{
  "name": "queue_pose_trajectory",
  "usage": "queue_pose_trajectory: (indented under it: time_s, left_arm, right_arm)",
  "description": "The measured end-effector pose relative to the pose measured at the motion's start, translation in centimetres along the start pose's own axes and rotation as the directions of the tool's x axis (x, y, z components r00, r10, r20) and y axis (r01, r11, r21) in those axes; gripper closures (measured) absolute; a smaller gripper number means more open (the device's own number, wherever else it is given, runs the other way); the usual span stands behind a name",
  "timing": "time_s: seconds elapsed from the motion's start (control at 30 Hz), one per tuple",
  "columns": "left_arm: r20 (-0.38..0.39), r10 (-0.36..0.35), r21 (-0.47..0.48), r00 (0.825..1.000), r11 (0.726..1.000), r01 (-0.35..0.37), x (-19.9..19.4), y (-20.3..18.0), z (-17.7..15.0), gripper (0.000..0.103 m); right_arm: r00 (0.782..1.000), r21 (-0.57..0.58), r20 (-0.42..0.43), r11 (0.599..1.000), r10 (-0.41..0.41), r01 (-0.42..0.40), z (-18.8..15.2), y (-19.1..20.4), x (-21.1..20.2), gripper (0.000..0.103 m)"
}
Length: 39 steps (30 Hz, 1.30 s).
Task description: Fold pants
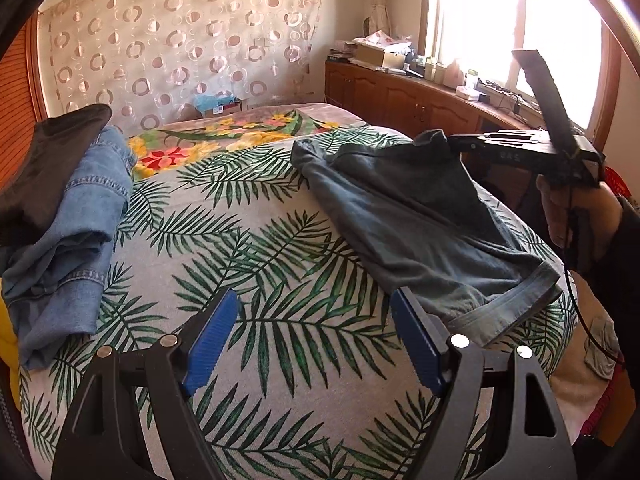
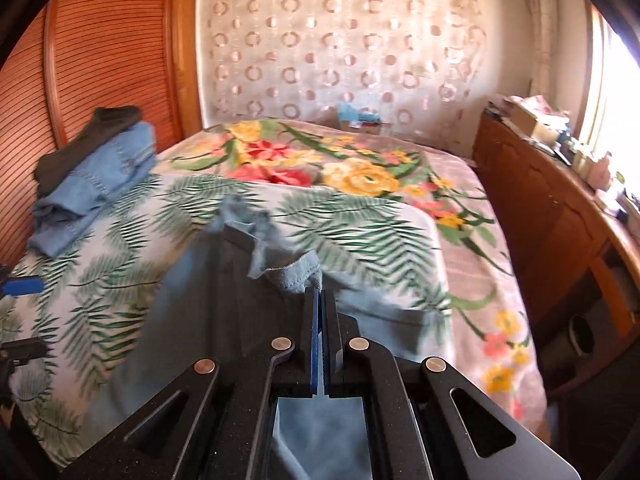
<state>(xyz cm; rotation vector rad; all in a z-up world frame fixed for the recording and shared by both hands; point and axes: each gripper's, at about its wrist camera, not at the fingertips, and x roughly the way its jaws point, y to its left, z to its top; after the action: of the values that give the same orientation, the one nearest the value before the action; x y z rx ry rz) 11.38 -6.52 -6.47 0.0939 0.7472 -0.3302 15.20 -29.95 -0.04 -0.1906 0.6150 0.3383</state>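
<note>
- 2 grippers over bed [image 1: 280,208]: left gripper [image 1: 314,332] had its fingers apart, empty.
- Right gripper [image 2: 320,294] was clamped on the pants [image 1: 420,216], lifting 1 edge off the leaf-print cover.

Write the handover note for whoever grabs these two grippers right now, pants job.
Right gripper: shut on the hem corner of the grey-blue pants, that corner raised off the bed.
Left gripper: open, empty, hovering above the leaf-print bedcover near the pants' other hem.
Pants: on the bed's right side, already doubled lengthwise by the look of it.
Done earlier, apparently: a stack of folded clothes at the left.
Left: carry the raised end across, flatten, probably stack.
</note>
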Motion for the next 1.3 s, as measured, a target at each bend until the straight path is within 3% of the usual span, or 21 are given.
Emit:
queue_pose_trajectory:
  time_s: [0.17, 0.5, 0.63, 0.73, 1.03, 1.1, 1.3]
  left_arm:
    - [0.001, -0.01, 0.016, 1.0, 1.0, 0.01, 0.3, -0.8, 0.4, 0.023]
    - [-0.024, -0.033, 0.038, 0.999, 0.999, 0.034, 2.2, -2.6, 0.9, 0.023]
    - [-0.044, -0.033, 0.044, 0.998, 0.998, 0.035, 3.5, -3.1, 1.2, 0.023]
    - [-0.058, -0.036, 0.039, 0.998, 0.998, 0.039, 4.3, -3.3, 1.3, 0.023]
    - [-0.095, -0.035, 0.053, 0.995, 0.998, 0.04, 5.2, -4.3, 0.5, 0.023]
    - [-0.1, -0.035, 0.056, 0.994, 0.998, 0.04, 5.4, -4.5, 0.4, 0.023]
    - [-0.111, -0.03, 0.063, 0.993, 0.997, 0.037, 5.7, -4.7, 0.0, 0.023]
  right_arm:
    - [0.998, 0.038, -0.043, 0.998, -0.05, 0.052, 0.3, -2.1, 1.8, 0.102]
    - [0.995, 0.113, -0.092, 0.993, -0.024, 0.035, -0.2, -3.2, 3.0, 0.101]
    - [0.996, 0.153, -0.093, 0.988, 0.001, 0.014, 0.0, -4.7, 3.3, 0.078]
    - [0.995, 0.167, -0.094, 0.986, 0.014, 0.002, 0.1, -5.2, 3.8, 0.075]
    - [0.994, 0.128, -0.103, 0.992, 0.026, -0.013, 0.4, -4.5, 5.2, 0.075]
    - [0.995, 0.111, -0.095, 0.994, 0.016, -0.005, 0.3, -4.4, 5.1, 0.098]
    - [0.997, 0.153, -0.055, 0.986, -0.061, 0.069, 0.7, -6.6, 3.7, 0.099]
